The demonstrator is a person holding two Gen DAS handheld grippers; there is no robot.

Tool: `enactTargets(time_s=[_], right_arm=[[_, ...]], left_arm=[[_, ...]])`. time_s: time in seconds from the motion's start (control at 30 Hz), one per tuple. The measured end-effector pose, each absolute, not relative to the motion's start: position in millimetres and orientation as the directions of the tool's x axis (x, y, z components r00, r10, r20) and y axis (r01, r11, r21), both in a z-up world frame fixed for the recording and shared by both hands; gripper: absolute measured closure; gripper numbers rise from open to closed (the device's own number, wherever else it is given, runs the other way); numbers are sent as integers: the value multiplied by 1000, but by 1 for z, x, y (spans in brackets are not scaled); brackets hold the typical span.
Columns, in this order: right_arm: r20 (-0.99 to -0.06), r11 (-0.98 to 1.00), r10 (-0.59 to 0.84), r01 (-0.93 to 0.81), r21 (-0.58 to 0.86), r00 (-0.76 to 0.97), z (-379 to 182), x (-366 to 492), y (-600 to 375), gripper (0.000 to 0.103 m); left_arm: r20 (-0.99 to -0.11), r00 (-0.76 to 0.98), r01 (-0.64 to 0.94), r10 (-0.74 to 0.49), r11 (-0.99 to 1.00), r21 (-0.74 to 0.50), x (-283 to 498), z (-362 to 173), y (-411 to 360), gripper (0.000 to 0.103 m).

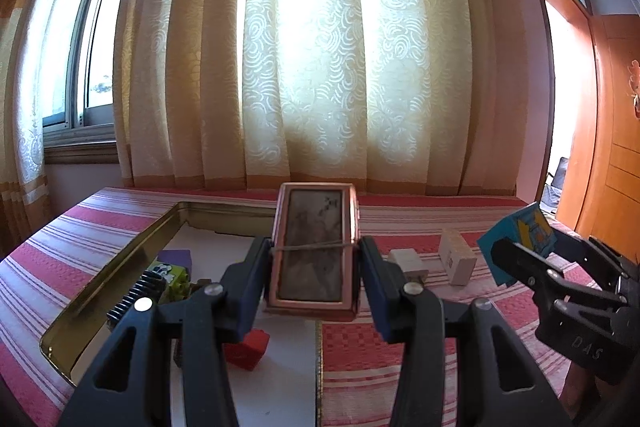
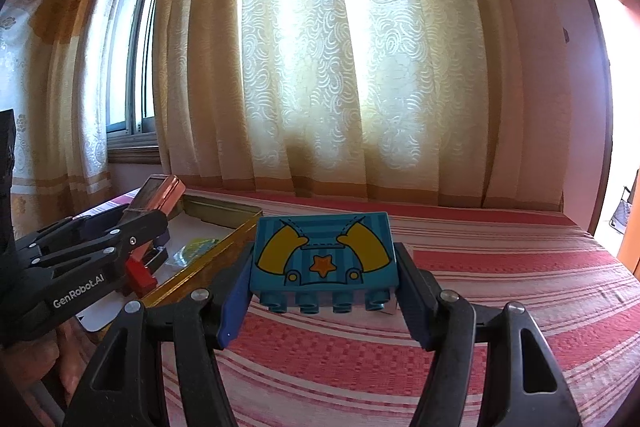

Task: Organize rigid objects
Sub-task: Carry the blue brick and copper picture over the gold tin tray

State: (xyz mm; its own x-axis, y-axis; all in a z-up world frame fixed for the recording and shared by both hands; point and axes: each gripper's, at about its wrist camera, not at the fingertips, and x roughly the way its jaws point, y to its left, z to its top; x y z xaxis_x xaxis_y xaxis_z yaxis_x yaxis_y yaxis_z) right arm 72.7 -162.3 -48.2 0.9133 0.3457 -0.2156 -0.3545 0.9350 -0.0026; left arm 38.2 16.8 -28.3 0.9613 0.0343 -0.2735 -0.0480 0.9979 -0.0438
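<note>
Left tool (image 1: 314,259) pinches a copper case (image 1: 313,247); right tool (image 2: 324,281) grips a blue block (image 2: 324,251), both nearly level.

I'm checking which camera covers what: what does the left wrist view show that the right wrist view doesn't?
Only the left wrist view shows the white adapter, the pale block and the purple block in the tin. Only the right wrist view shows the blue brick's printed star face and studs. Both show the gold tin, the red block, the copper-framed case clamped in the left gripper and the brick in the right gripper.
</note>
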Motion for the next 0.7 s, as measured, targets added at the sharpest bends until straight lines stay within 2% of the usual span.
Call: enactTargets(time_s=[0.7], right_arm=[[-250,903,412,-429,-15,876,-48,75,-125,37]], left_arm=[[-261,963,-85,66,994,-64,30,-27,46,58]])
